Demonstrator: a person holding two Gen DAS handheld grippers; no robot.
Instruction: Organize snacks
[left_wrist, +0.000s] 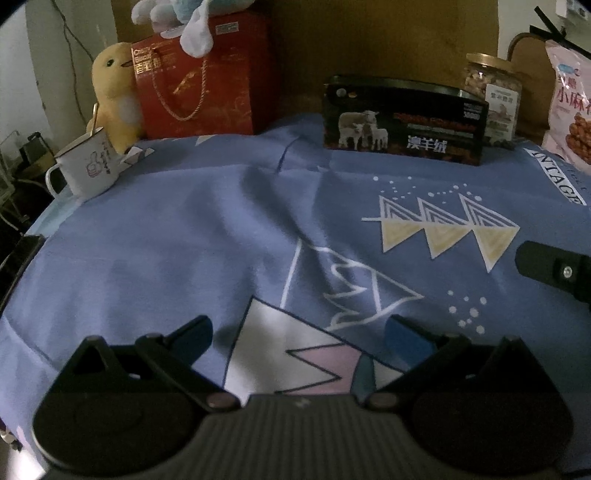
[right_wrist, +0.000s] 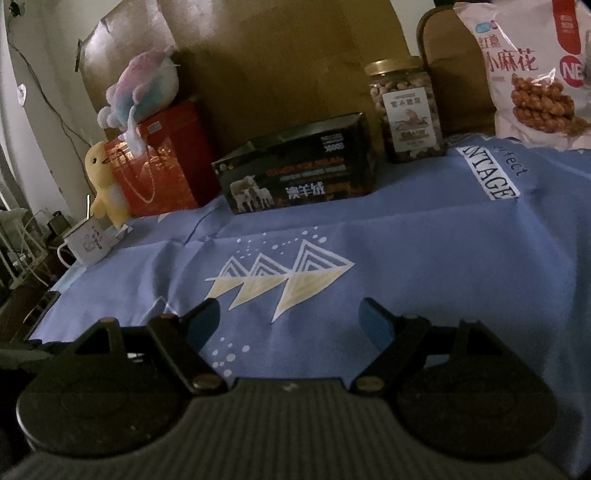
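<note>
A black box with sheep on it (left_wrist: 402, 120) (right_wrist: 295, 166) lies at the back of the blue cloth (left_wrist: 221, 229) (right_wrist: 406, 251). A clear jar of nuts with a gold lid (left_wrist: 493, 94) (right_wrist: 406, 107) stands just right of it. A pink snack bag (left_wrist: 570, 103) (right_wrist: 535, 70) leans at the far right. My left gripper (left_wrist: 297, 336) is open and empty, low over the near cloth. My right gripper (right_wrist: 290, 325) is open and empty, also over the near cloth; part of it shows at the right edge of the left wrist view (left_wrist: 554, 267).
A red gift bag (left_wrist: 203, 77) (right_wrist: 159, 162) stands at the back left with a plush toy on top (right_wrist: 142, 88). A yellow plush chick (left_wrist: 114, 96) (right_wrist: 105, 181) and a white enamel mug (left_wrist: 86, 162) (right_wrist: 88, 243) sit at the left edge. A brown headboard (right_wrist: 277, 55) rises behind.
</note>
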